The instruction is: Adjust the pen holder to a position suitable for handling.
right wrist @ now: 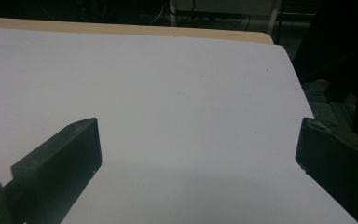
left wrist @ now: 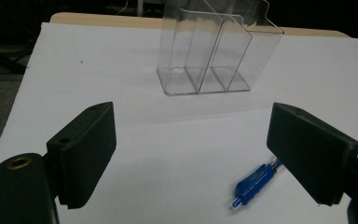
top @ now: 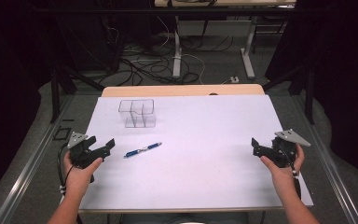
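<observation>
High view shows the left claw (top: 106, 148) wide apart near the blue pen (top: 142, 150), which could roll away if bumped.

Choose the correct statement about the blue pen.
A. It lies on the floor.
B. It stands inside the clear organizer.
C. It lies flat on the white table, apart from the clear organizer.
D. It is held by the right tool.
C: the blue pen lies flat on the white table, nearer the person than the clear organizer and not touching it.
</observation>
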A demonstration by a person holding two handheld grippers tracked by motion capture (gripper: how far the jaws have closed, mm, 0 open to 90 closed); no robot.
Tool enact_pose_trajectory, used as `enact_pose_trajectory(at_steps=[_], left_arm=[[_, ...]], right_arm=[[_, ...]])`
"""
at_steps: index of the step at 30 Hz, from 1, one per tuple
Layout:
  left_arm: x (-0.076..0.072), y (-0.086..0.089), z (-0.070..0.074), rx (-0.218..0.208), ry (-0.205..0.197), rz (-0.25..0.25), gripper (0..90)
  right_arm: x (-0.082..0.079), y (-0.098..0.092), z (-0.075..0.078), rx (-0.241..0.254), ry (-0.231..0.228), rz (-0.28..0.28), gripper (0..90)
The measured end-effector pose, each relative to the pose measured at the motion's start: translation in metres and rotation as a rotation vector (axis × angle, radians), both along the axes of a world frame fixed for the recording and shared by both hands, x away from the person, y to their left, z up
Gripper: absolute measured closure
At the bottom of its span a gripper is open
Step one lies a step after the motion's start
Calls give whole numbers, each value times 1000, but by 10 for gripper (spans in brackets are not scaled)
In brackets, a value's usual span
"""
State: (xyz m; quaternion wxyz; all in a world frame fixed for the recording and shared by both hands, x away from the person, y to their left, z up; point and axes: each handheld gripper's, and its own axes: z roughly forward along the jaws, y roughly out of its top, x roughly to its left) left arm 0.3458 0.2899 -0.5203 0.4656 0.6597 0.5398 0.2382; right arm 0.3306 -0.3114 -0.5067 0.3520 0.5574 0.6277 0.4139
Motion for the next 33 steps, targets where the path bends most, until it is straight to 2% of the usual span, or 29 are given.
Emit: enact_pose_trajectory(at_steps=[1, 2, 3, 7, 11, 15, 17, 22, 24, 33], left_arm=[[1, 0, 1, 5, 0, -2, 157], [1, -1, 1, 1, -3, -2, 164], [3, -1, 3, 0, -5, -9, 167], [5, -3, 5, -4, 14, -15, 196], [11, -6, 10, 4, 18, -27, 266], [17, -9, 18, 17, 2, -31, 322], [22, -11, 22, 22, -2, -39, 356], [38, -17, 36, 60, -7, -31, 357], [44, -20, 43, 62, -4, -32, 366], [72, -29, 70, 84, 28, -8, 423]], right_arm=[[0, 0, 0, 0, 0, 0, 0], [-4, -2, 3, -15, 50, 19, 8], [-2, -2, 1, -9, 24, 23, 9], [-2, -2, 1, -10, 31, 32, 11], [-1, -2, -1, 2, 34, 36, 17], [-2, -1, -1, 7, 53, 30, 17], [-2, -1, 0, 8, 61, 33, 17], [-2, -1, -2, 22, 58, 28, 20], [-2, -1, -2, 20, 68, 27, 28], [-1, -2, -3, 24, 65, 34, 41]])
